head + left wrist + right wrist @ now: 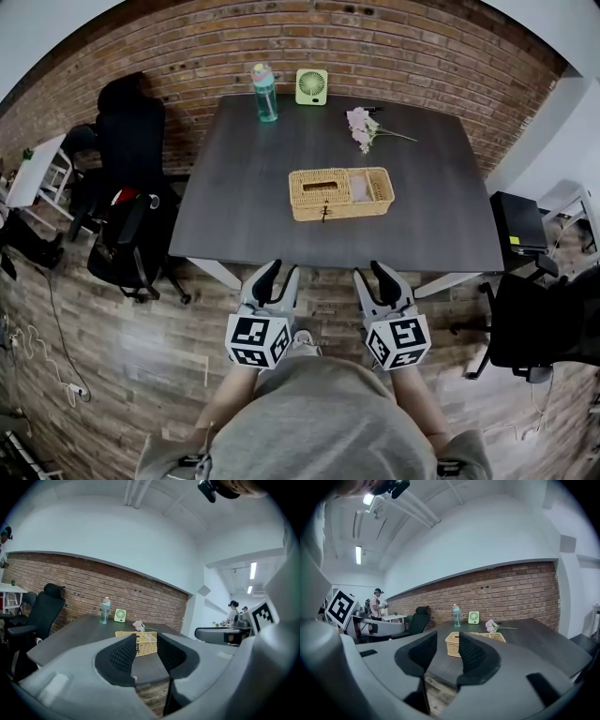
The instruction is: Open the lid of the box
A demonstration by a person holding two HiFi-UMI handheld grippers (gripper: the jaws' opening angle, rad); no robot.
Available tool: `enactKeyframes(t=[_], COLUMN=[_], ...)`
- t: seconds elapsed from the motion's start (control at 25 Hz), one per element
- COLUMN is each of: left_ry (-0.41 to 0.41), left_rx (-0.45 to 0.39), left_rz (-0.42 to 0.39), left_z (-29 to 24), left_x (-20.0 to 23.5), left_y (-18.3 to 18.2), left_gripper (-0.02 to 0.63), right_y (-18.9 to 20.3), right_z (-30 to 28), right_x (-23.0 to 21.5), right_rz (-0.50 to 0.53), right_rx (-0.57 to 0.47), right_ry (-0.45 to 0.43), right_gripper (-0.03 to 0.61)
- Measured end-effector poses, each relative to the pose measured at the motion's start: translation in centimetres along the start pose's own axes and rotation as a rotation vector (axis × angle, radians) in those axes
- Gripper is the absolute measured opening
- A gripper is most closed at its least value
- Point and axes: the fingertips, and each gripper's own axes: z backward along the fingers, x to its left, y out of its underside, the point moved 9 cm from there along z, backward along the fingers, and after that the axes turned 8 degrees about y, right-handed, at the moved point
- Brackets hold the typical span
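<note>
Currently the left gripper (277,276) hangs short of the tabletop (234,187), its jaws partly spread and holding nothing. Ahead of both pairs of jaws, well apart from them, the wicker box (340,193) lies long axis left-to-right, its clasp (324,212) facing the person. The right gripper (377,274) has its jaws equally parted and empty.

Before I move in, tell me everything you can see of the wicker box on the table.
The wicker box is a low, tan, woven rectangle. It lies flat near the middle of the dark table, with its long side toward the person. Its left part looks covered by a woven lid with a dark slot. The right part shows something pale inside, too small to identify. A small dark clasp hangs at the front edge. Only the table touches it.
</note>
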Motion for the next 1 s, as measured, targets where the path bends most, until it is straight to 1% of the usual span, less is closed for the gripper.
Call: enactKeyframes(t=[0.6,1.0], left_ry=[0.018,0.024], left_rx=[0.016,0.036], left_rz=[0.017,0.027], left_z=[-5.5,-7.8], left_x=[7.5,10.4], left_y=[-1.7,-1.7], left_gripper=[0.132,0.133], right_y=[-1.3,-0.7], right_z=[-9.5,-13.5], right_x=[-0.1,-0.3], right_rz=[0.001,0.011], right_rx=[0.013,0.048], right_ry=[0.021,0.028], right_gripper=[0.146,0.146])
